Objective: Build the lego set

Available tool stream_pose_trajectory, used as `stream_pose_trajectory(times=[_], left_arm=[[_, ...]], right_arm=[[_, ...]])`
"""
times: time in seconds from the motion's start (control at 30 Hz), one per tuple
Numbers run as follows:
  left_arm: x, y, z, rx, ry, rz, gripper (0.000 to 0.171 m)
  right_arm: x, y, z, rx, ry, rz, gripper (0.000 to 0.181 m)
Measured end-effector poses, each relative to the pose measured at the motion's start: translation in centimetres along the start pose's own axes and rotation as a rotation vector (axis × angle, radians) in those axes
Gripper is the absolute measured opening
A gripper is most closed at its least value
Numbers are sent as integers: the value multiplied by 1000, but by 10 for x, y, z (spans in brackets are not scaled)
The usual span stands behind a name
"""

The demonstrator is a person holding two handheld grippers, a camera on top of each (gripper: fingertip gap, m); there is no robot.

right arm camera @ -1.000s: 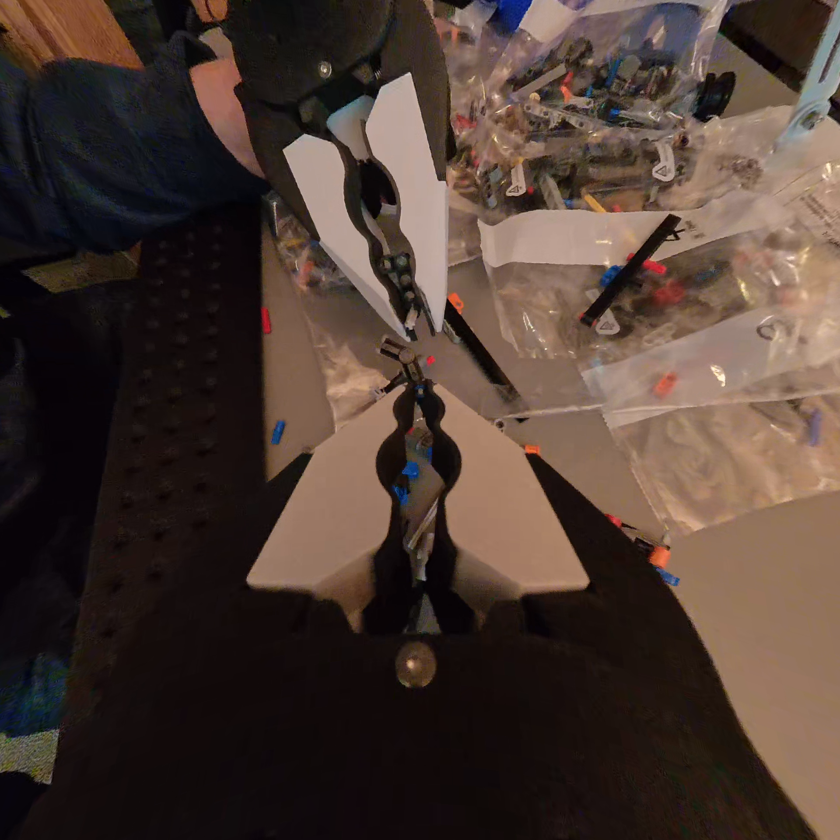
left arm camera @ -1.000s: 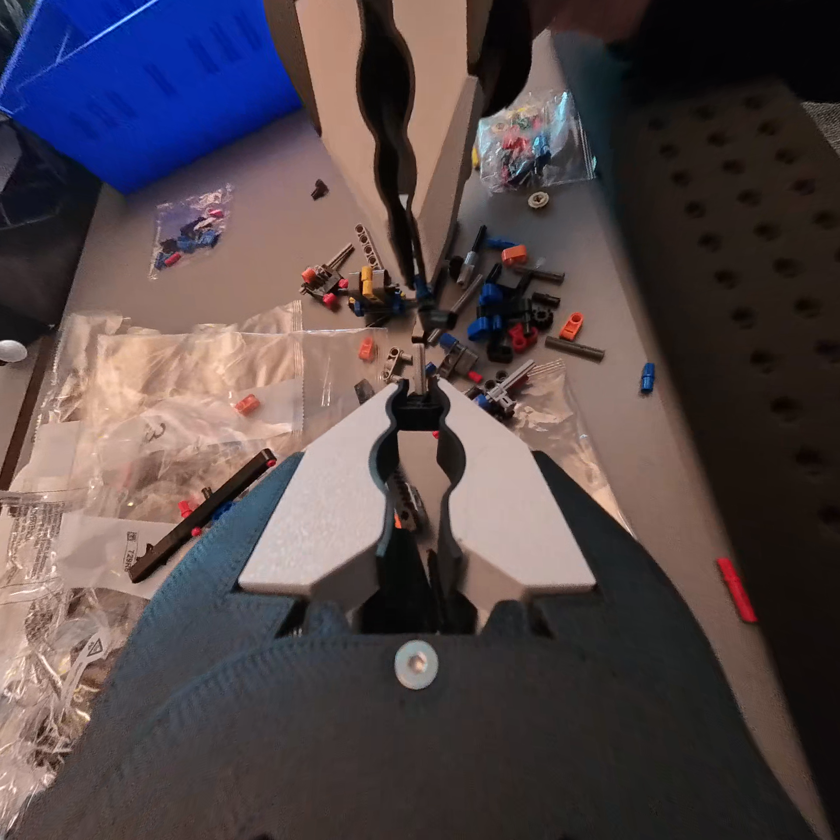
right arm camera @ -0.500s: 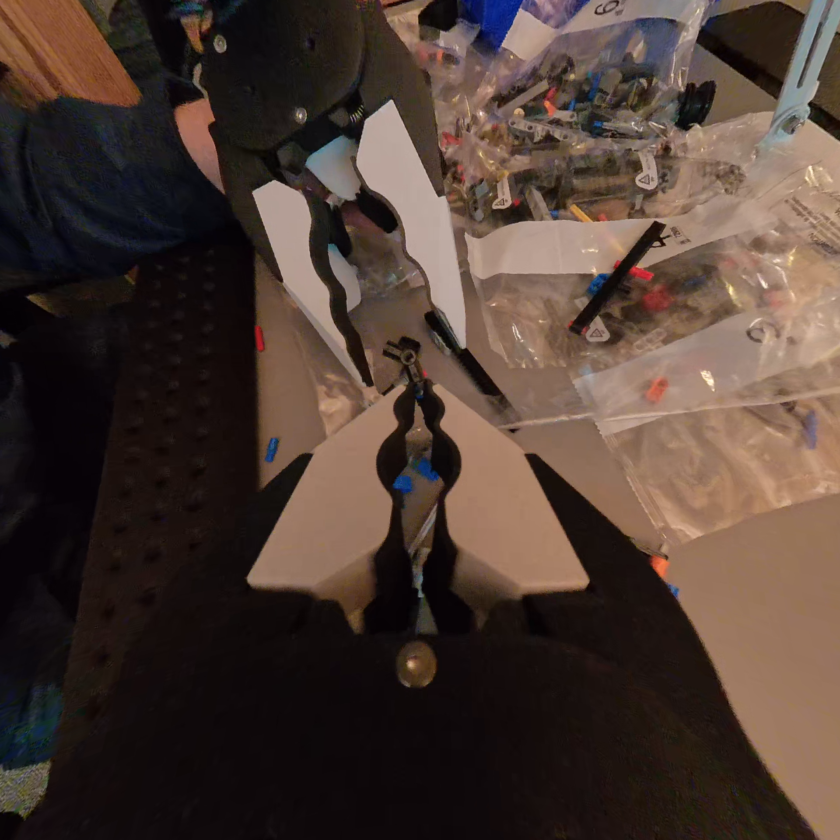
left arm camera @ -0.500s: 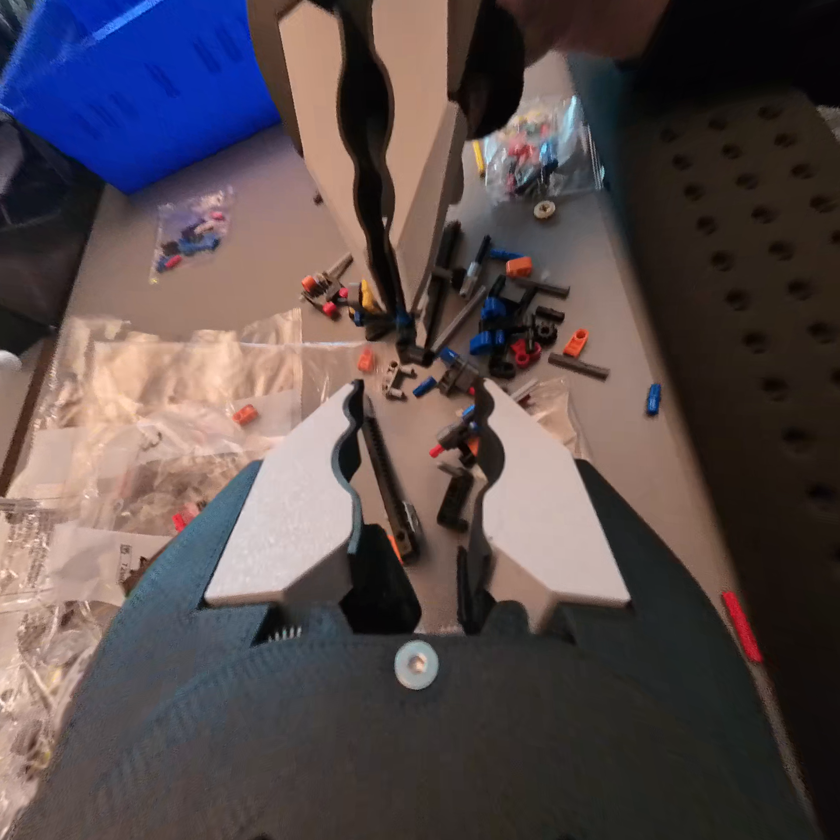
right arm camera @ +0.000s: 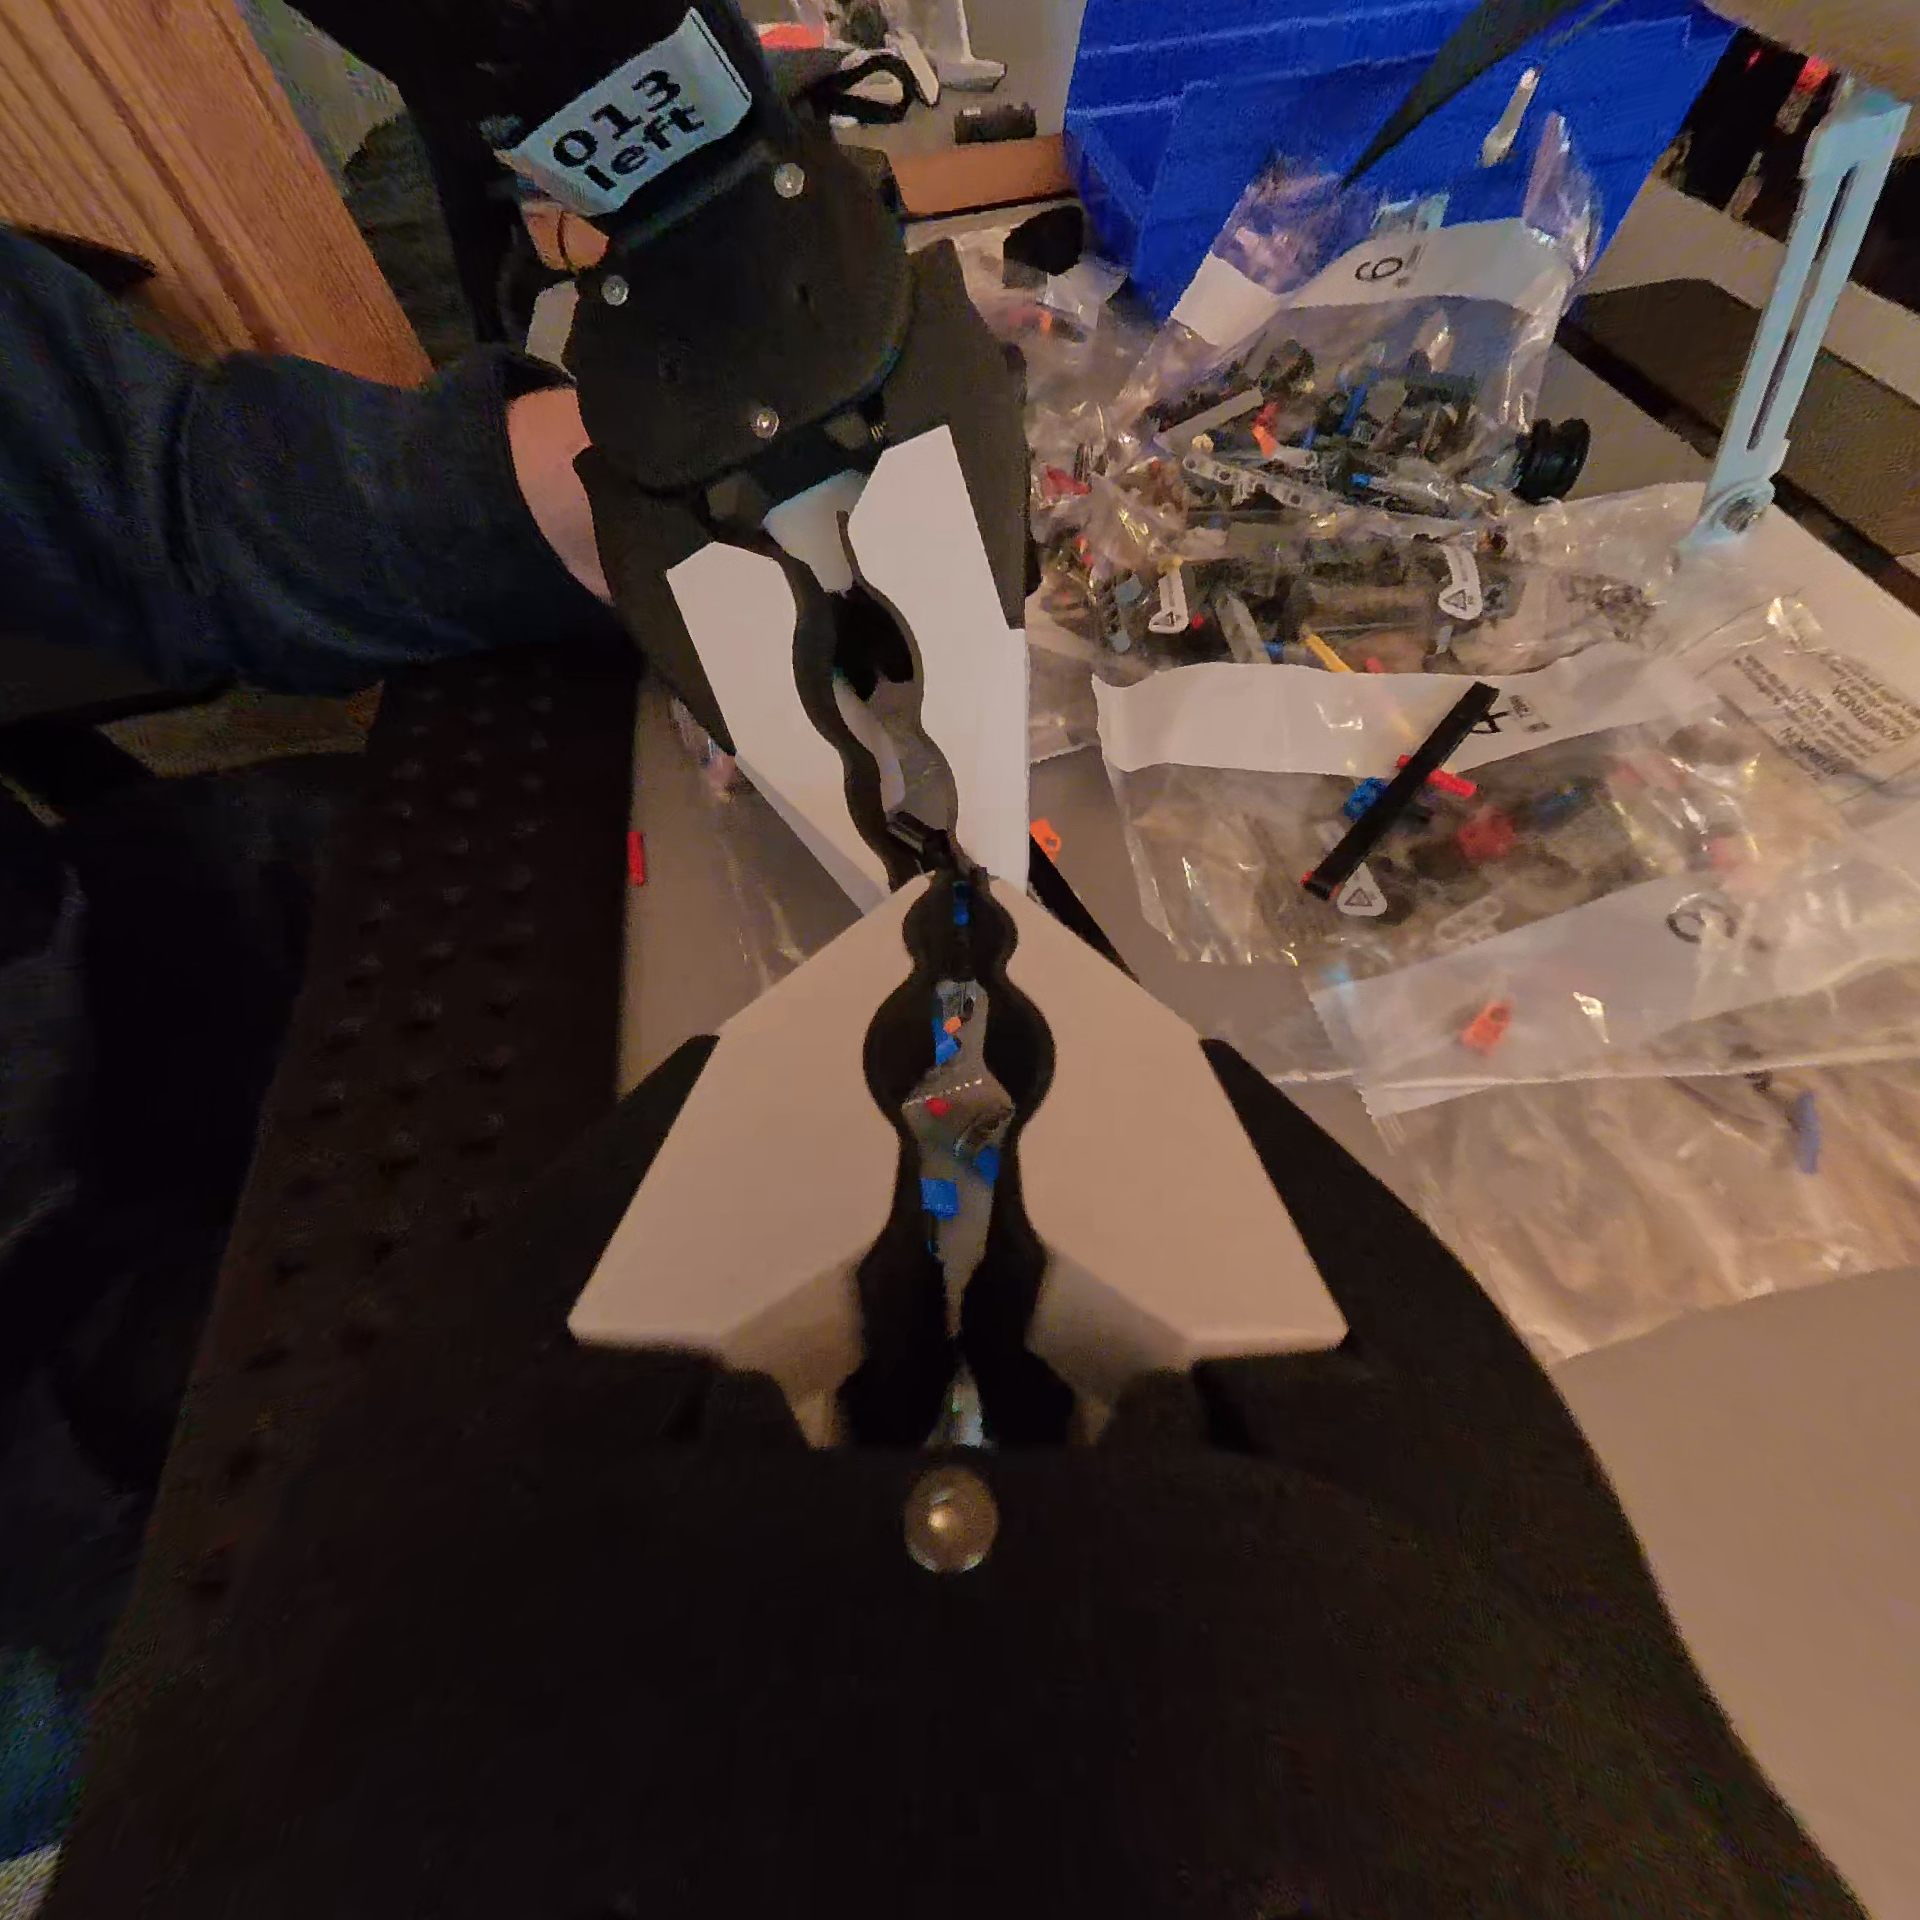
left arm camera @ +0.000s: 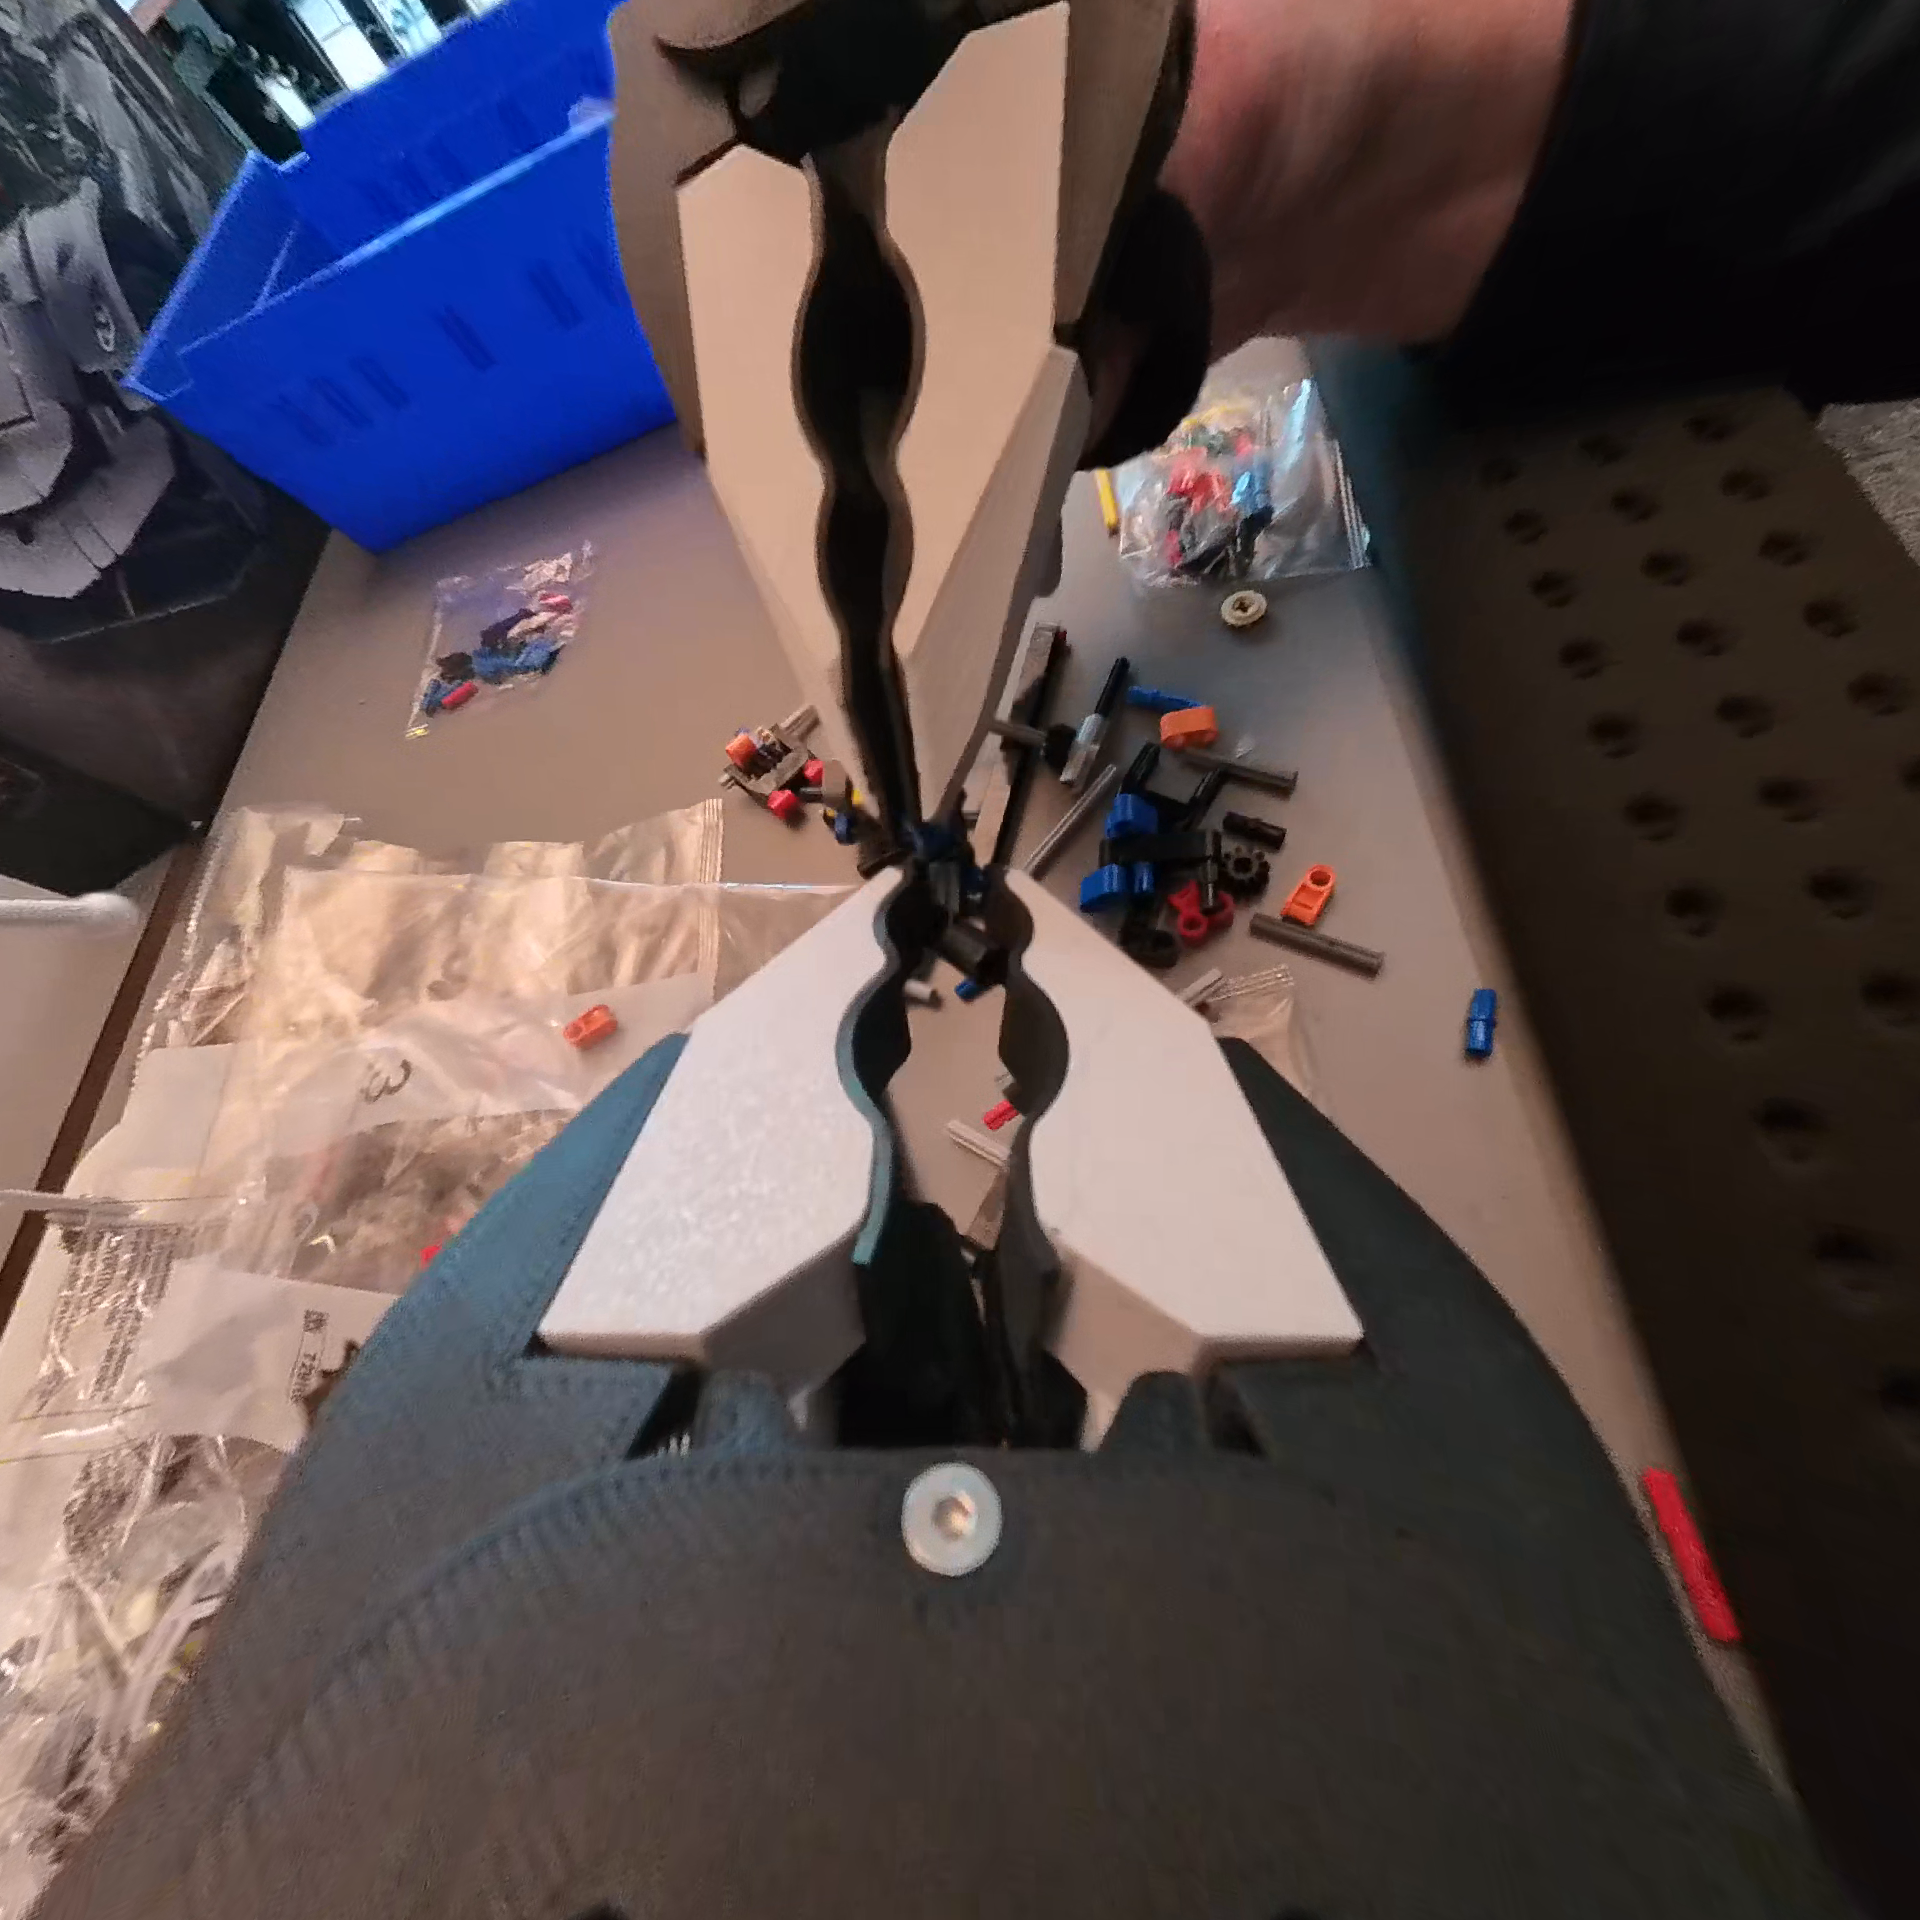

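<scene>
Left wrist view: left tool [left arm camera: 940, 904] narrowed on a small black lego assembly [left arm camera: 951, 925], tip to tip with right tool [left arm camera: 902, 821]. Blue bin [left arm camera: 416, 343] at the counter [left arm camera: 623, 675] back, contents hidden; zip bag [left arm camera: 1236, 499] holds mixed pieces.

Right wrist view: right tool [right arm camera: 956, 883] clamps the same assembly [right arm camera: 961, 904]. Large clear bag [right arm camera: 1351, 499] full of parts.

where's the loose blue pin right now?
Left wrist view: the blue pin lies alone on the grey table, right of the loose parts pile, near the dark perforated mat.

Home hobby table [left arm camera: 582, 665], wooden furniture [right arm camera: 197, 177]
</scene>
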State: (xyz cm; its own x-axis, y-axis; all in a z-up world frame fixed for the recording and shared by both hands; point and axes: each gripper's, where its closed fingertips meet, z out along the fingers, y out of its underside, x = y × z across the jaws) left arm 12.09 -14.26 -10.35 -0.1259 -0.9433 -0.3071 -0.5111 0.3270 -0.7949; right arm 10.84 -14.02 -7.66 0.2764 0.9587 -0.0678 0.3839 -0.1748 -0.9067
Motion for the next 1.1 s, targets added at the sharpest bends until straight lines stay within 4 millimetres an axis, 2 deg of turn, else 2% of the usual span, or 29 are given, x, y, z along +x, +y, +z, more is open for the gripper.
stream_pose_trajectory(times=[0.07,0.1,0.17,0.2,0.23,0.3,0.37,0.43,0.5,0.57,0.63,0.67,0.7,0.9,1.1], left_arm=[[-1,-6,-6,12,-8,13,10],[-1,-2,-6,-17,-12,33,10],[18,33,8,-208,33,127,10],[27,29,15,-196,48,153,10],[26,17,16,-166,36,160,10],[13,-3,10,-81,20,98,11],[4,1,5,-70,-14,81,11],[7,3,2,-42,5,35,11],[4,5,1,-56,-7,35,11],[5,0,1,-26,14,16,11],[5,5,4,-63,2,44,11],[6,7,6,-73,3,53,11],[7,7,6,-76,2,52,11],[2,4,5,-57,-19,43,11],[-6,-11,-3,48,-27,-33,13]], right_arm=[[-2,-8,-2,41,2,-8,0],[1,-14,-5,79,14,12,0],[11,-51,-44,353,-1,108,0],[18,-51,-56,386,15,138,0],[20,-41,-51,324,39,133,0],[10,-30,-33,233,4,106,0],[10,-20,-24,164,-11,110,0],[5,-19,-22,158,-27,85,0],[6,-11,-15,107,2,49,13],[4,3,-5,18,-15,51,18],[2,9,3,-20,-15,47,18],[3,12,6,-38,-16,55,12],[0,13,7,-47,-39,61,2],[2,8,5,-35,-15,59,0],[2,-10,-7,76,-18,61,0]])
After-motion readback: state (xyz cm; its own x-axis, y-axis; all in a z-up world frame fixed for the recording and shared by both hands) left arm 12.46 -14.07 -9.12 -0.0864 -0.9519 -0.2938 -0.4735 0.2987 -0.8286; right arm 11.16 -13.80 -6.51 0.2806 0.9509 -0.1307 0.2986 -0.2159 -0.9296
